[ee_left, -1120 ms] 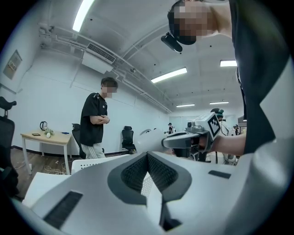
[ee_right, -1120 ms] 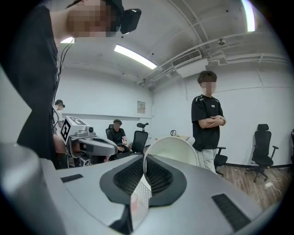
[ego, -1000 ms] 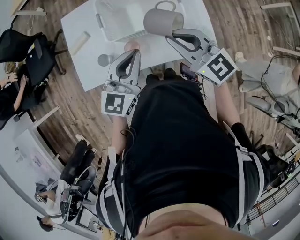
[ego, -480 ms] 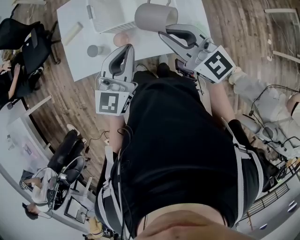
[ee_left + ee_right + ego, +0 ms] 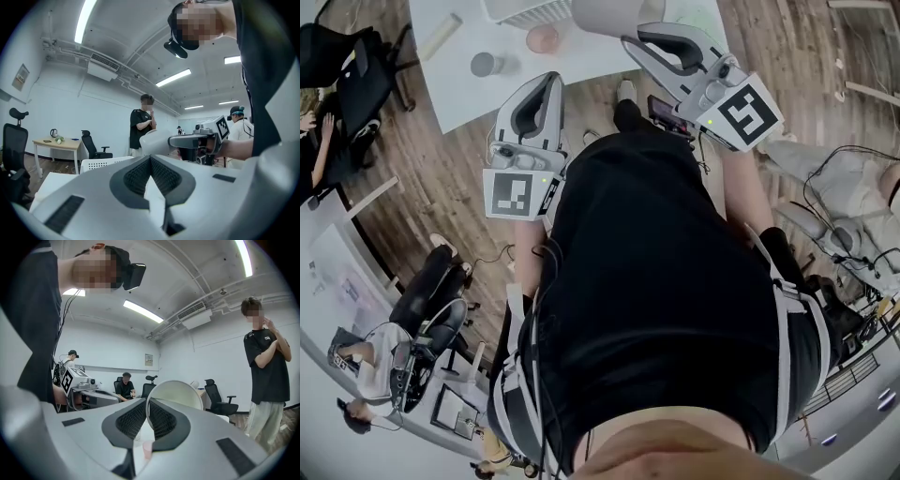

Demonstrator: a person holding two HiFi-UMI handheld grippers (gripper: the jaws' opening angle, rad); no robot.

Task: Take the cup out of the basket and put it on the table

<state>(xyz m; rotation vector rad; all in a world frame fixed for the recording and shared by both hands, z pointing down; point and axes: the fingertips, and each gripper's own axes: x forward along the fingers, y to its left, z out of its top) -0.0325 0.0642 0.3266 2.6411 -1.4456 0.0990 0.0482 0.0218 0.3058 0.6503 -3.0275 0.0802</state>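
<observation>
pinching the cup (image 5: 178, 397) by its rim, right gripper (image 5: 144, 420) jaws clamped on the wall so it hangs clear, just right of basket (image 5: 525, 9), prob over surface (image 5: 464, 89); left gripper (image 5: 150, 164) jaws together, empty.

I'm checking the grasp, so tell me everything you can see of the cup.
The cup is plain pale grey, smooth and matte, empty inside. The right gripper holds it in the air, with its jaws pinching the wall at the rim, one inside and one outside. It is tipped sideways, its round open mouth turned toward that gripper's camera. No handle shows from here.
</observation>
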